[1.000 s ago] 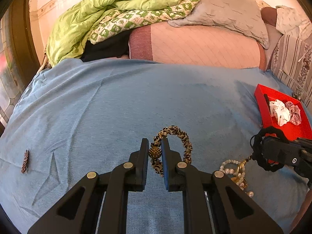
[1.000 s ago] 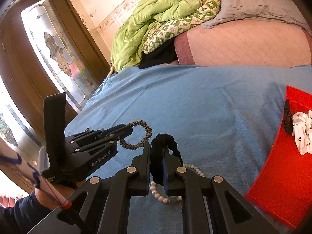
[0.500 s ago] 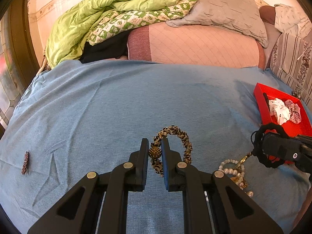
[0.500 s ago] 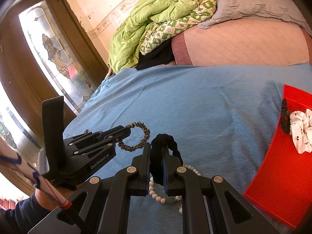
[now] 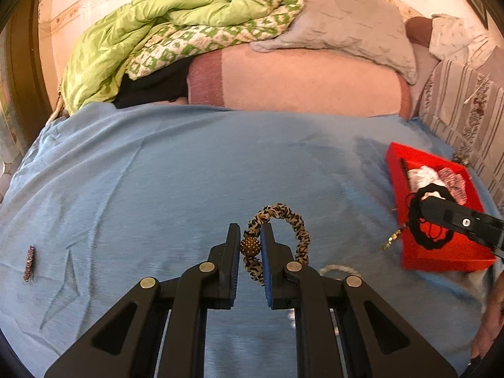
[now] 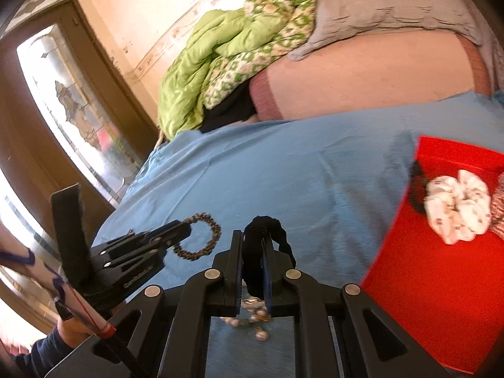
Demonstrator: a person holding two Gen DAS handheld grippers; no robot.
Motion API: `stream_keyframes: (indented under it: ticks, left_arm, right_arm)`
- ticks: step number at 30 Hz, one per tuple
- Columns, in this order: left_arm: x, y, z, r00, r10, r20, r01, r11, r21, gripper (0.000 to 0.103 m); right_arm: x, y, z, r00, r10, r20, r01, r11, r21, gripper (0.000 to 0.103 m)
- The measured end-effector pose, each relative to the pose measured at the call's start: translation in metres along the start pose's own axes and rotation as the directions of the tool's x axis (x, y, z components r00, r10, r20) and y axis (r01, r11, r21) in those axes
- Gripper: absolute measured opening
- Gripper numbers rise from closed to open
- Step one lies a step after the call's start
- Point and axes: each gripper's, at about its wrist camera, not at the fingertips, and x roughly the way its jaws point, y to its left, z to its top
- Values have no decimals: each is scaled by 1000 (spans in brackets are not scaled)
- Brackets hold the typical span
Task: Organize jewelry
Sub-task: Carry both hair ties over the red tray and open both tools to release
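Blue bedsheet (image 5: 157, 173) bore a red tray (image 5: 397, 170). Right gripper (image 6: 253, 252), clamping a black scrunchie (image 6: 267, 225), was nearer it; left gripper (image 5: 250, 245) pinched a leopard scrunchie (image 5: 283, 212).

Pearl beads (image 6: 252, 318): mostly hidden behind the right gripper (image 6: 252, 253); blurred, so the count cannot be told.
Red tray (image 6: 441, 283): cut off at the picture's right edge.
Checked scrunchie (image 6: 497, 208): only a sliver is seen at the edge.
Black scrunchie (image 5: 423, 220): blurred, so it cannot be told if the tray is touched.
Small clip (image 5: 30, 263): too small for details.
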Motion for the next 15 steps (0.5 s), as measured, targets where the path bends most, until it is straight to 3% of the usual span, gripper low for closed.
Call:
stream_keyframes:
  ticks: [6, 15]
  left_arm:
    - [-12, -45, 10, 996, -88, 25, 87, 996, 24, 12]
    - [-2, -148, 13, 970, -238, -47, 242, 964, 108, 12]
  right_arm:
    - [-34, -32, 5, 997, -53, 49, 49, 996, 72, 11]
    - [-86, -113, 14, 974, -213, 75, 188, 949, 255, 11]
